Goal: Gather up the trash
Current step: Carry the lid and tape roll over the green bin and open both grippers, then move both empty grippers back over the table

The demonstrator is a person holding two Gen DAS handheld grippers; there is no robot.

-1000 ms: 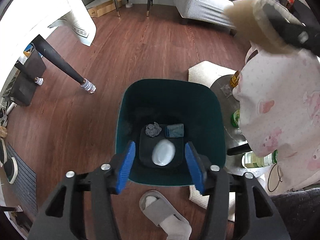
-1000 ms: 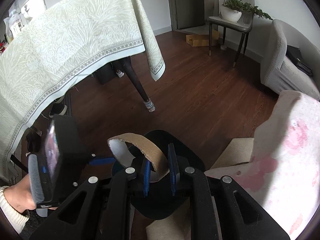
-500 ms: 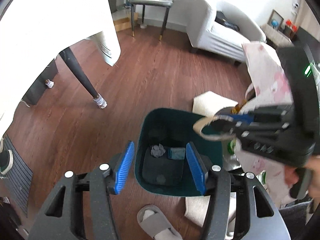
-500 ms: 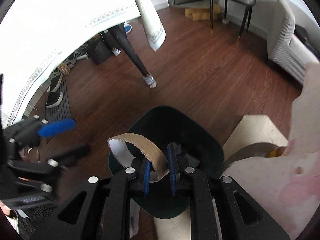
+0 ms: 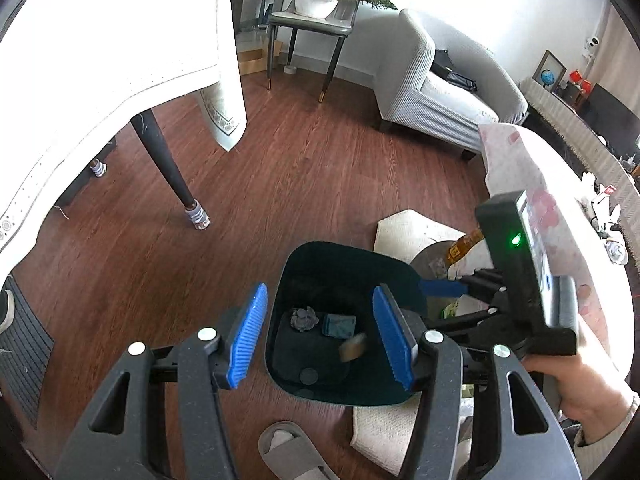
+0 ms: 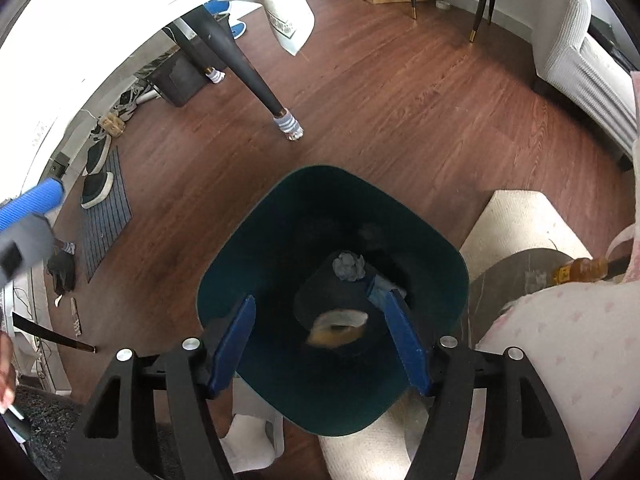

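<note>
While the right gripper (image 6: 320, 354) hangs straight above the dark green bin (image 6: 224, 272), its jaws are opening with nothing pressed between them, and the cardboard ring (image 6: 338, 326) lies directly below, blurred, inside the bin near its front wall, long side running across from pad to pad. To the left, the left gripper (image 5: 322, 334) stands half open and empty, also aimed into the bin.
</note>
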